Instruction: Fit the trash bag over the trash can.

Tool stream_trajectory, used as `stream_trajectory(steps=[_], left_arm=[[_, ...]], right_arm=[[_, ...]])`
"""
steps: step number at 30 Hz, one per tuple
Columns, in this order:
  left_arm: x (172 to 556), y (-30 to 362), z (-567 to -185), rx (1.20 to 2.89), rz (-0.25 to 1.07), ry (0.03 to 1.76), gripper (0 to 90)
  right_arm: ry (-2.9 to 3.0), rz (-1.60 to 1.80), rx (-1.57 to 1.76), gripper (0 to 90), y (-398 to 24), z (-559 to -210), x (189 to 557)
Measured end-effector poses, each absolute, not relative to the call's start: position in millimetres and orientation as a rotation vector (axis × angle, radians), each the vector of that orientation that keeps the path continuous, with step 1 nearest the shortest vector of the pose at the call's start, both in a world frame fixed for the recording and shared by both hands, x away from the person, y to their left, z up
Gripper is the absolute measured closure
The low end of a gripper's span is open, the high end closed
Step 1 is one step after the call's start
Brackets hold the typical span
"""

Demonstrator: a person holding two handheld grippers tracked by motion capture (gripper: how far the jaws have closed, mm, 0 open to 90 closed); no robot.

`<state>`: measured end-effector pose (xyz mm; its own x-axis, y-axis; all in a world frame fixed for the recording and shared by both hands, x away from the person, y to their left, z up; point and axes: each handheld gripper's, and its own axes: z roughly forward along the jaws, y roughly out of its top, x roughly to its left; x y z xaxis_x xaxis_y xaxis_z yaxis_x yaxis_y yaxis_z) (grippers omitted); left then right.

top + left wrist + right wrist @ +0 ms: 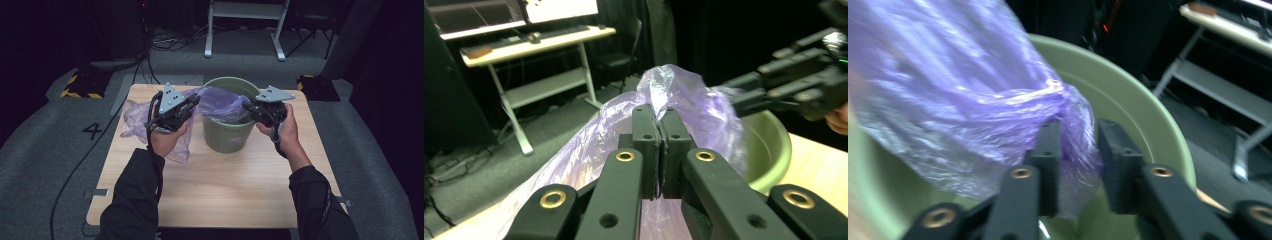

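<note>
Bag's only half on: the left gripper (659,117) is clamped tight on the purple bag (220,102), which hangs over the green bin (227,132), while the right gripper (1078,132) jaws sit apart around a bunched edge, so stretching it over the rim is left.

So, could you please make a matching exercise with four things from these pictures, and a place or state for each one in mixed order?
Things:
1. purple bag
2. green bucket
3. left gripper
4. right gripper

Places or states:
a. stands on the wooden table
b. jaws shut tight on a fold of plastic
c. jaws a little apart, with plastic between them, over the bucket
d. stretched between both grippers, draped over the bucket rim

Pairs: 1-d, 2-a, 3-b, 4-c
</note>
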<state>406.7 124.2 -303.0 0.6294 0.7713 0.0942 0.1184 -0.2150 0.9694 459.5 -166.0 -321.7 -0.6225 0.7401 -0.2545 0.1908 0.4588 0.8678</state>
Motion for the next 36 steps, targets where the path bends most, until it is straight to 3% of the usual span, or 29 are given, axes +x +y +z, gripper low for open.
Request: stream_trajectory(steps=[6, 11, 14, 22, 31, 33, 36], left_arm=[[407.5, 117.4, -312.3, 1.747, 0.691, 0.724, 87.9], [407.3, 112.0, -316.4, 1.768, 0.683, 0.714, 87.9], [407.7, 108.2, -317.9, 1.778, 0.675, 0.71, 87.9], [407.1, 94.7, -319.4, 1.814, 0.644, 0.661, 87.2], [400.5, 85.0, -320.7, 1.84, 0.605, 0.609, 82.6], [398.4, 85.5, -320.1, 1.856, 0.58, 0.598, 76.1], [395.3, 88.1, -318.6, 1.872, 0.546, 0.615, 58.5]], right_arm=[[2.141, 1.077, 0.78, 32.1, -159.7, -324.9, 462.8], [2.174, 1.121, 0.71, 21.4, -161.5, -319.8, 453.1], [2.178, 1.218, 0.677, 20.6, -165.9, -313.8, 447.5], [2.173, 1.254, 0.554, 36.0, -144.2, -307.9, 434.6], [2.236, 1.174, 0.538, 79.0, -123.1, -319.2, 439.0], [2.241, 1.174, 0.549, 86.1, -123.6, -320.8, 439.7], [2.231, 1.165, 0.587, 89.8, -127.1, -322.2, 441.7]])
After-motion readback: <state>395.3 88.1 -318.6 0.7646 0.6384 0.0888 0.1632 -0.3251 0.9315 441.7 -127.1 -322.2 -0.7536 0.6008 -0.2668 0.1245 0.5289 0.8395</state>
